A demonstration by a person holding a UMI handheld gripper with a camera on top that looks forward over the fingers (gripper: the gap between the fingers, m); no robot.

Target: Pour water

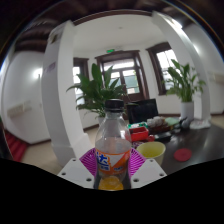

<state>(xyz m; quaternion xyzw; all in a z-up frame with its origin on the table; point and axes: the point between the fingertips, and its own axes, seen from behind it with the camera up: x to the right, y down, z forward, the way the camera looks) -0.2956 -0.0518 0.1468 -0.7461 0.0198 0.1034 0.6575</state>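
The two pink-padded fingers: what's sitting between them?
In the gripper view, a clear bottle of orange drink stands between the pink pads of the gripper. A yellow cup sits just beside it.

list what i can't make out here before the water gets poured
Gripper view:
- Bottle: its base is hidden by the gripper's body; its label is too small to read.
- Yellow cup: its inside is too small to show whether it holds anything.
- Fingers: whether both pads press the bottle is unclear.
- Table clutter: too small to identify.
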